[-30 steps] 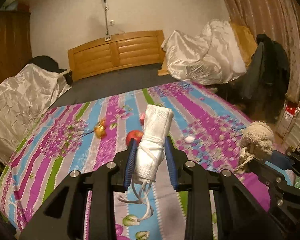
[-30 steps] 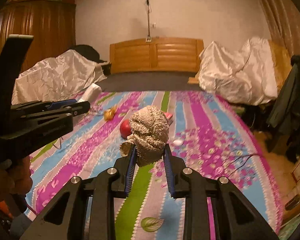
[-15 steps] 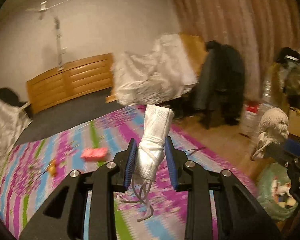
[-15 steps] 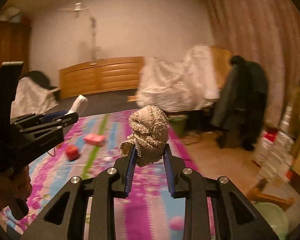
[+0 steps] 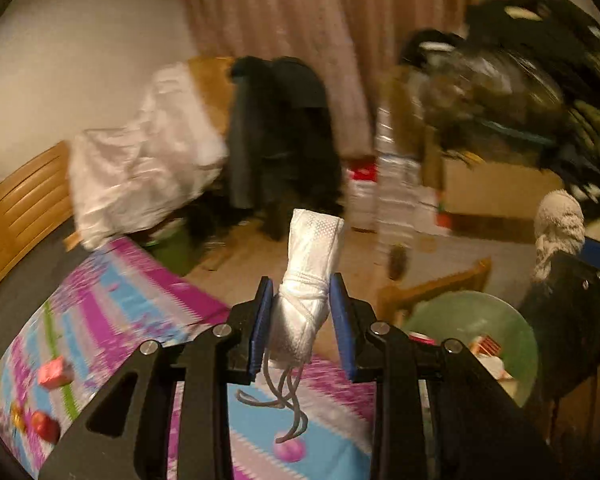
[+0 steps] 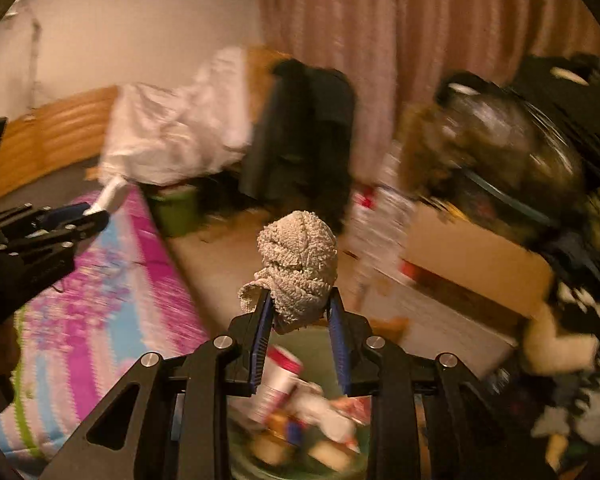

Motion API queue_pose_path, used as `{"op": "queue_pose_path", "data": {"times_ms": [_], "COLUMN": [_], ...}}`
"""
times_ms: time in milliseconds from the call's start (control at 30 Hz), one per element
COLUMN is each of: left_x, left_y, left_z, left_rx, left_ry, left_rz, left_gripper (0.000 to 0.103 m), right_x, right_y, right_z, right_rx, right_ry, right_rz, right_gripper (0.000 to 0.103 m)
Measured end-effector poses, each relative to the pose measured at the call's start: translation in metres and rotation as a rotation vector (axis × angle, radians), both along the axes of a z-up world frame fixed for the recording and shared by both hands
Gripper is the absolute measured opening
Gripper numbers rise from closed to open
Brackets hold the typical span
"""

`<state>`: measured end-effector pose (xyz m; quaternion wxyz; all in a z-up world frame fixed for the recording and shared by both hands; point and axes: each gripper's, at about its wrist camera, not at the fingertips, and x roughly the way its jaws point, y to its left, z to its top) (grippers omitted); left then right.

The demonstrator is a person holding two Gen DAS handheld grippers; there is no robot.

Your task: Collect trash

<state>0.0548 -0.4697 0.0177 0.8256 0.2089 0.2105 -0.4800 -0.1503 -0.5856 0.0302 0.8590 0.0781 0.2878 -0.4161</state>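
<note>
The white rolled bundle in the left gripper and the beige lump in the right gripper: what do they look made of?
The white rolled bundle looks like thin embossed non-woven fabric or paper, matte, with a dotted texture and grey elastic strings hanging below; possibly a folded face mask. The beige lump looks like looped terry cloth, matte and nubbly, perhaps a balled rag or sock. Blur leaves both uncertain.

Whole room's motion-smeared. The dark pile (image 5: 499, 92) on the right is unreadable, the bin (image 6: 300, 432) trash is mush half hidden behind the gripper frame, and the bedspread (image 5: 112, 320) pattern is streaked.
</note>
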Motion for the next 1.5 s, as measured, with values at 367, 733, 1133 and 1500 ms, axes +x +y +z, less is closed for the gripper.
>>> {"op": "queue_pose_path", "data": {"times_ms": [367,733,1133,1500], "left_x": [-0.046,-0.057,-0.054,-0.082], "left_y": [-0.067,-0.099,-0.078,-0.016], "left_z": [-0.063,-0.081,-0.070,-0.044], "left_rx": [0.149,0.168,0.120,-0.044], "left_ry": [0.087,0.176,0.139,0.120], "left_rz": [-0.276,-0.345,-0.304,-0.370], "left_gripper": [0.028,0.077,0.077,0.086], "right_x": [-0.034,-0.027,-0.052,-0.083], "right_y": [-0.018,-0.031,-0.024,0.056], "right_z": [-0.067,-0.066,-0.054,-0.054], "right_rx": [0.138,0.135,0.100,-0.194], "right_ry": [0.034,-0.011,-0.115,-0.113], "right_rz": [-0.093,-0.080,-0.136,-0.291], "right_gripper": [0.029,0.064,0.071,0.098]}}
